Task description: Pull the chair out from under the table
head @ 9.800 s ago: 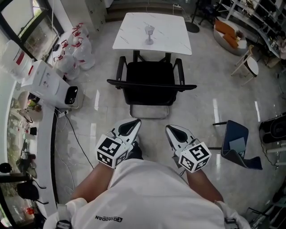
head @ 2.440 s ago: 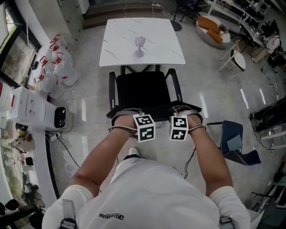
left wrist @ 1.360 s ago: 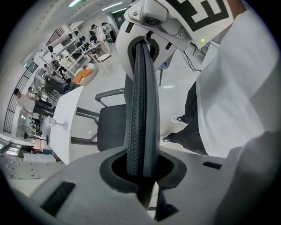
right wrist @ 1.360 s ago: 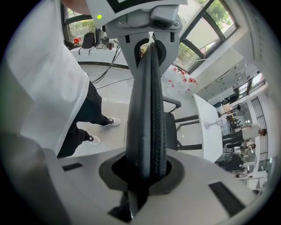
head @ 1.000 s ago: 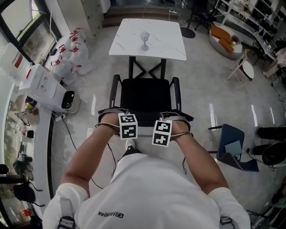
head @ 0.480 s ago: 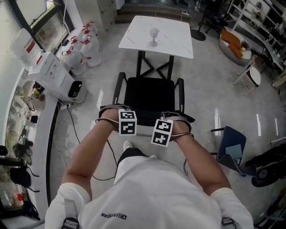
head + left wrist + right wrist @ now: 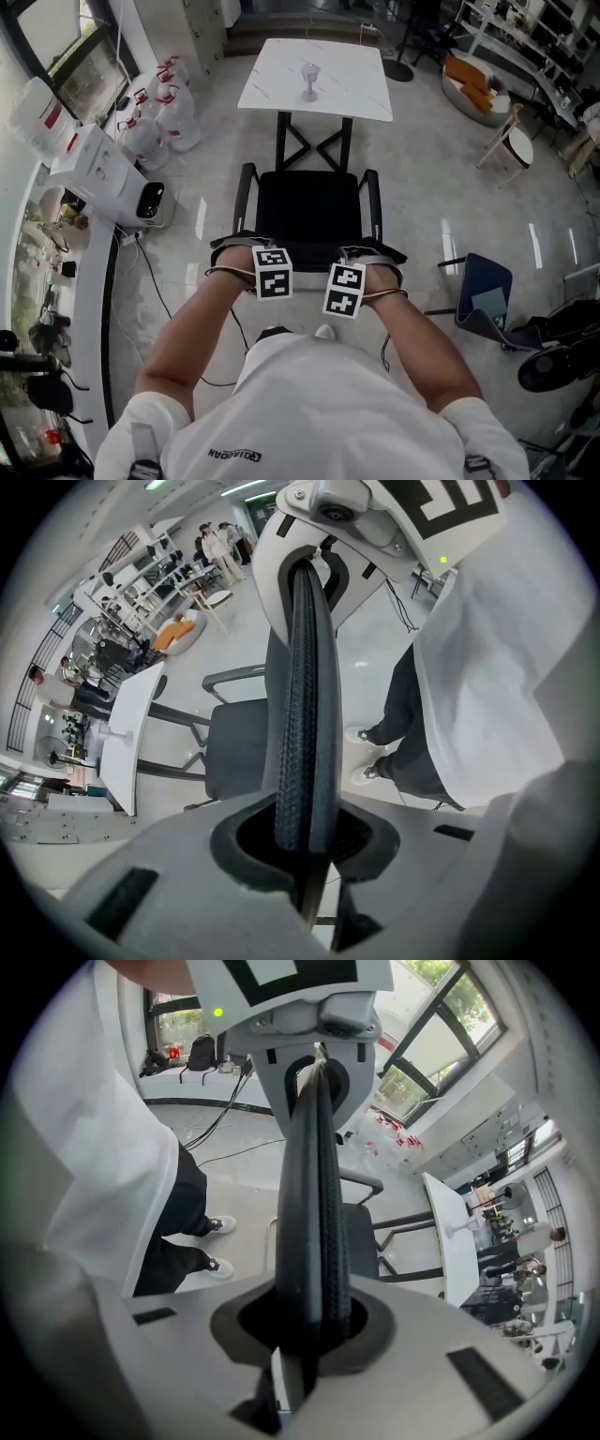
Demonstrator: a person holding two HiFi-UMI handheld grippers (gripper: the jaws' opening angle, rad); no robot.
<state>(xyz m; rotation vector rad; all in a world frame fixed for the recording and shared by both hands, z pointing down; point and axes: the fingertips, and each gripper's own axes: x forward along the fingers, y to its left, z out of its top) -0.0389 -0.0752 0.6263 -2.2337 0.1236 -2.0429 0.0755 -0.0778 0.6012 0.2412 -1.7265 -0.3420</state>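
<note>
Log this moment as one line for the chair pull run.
chair: clear of table | left gripper: backrest between jaws, which have just been opening | right gripper: clamped on backrest

Glossy pale grey tiled floor, strong reflections. Standing on it, as I log them:
- White marble-look square table on black crossed legs.
- Black office chair with armrests, its seat wholly clear of the table's near edge.
- White plastic bags with red print, clustered at left.
- White boxes just beside the bags.
- Dark blue folding chair at right.

The table carries one clear stemmed glass, upright, near the middle.
</note>
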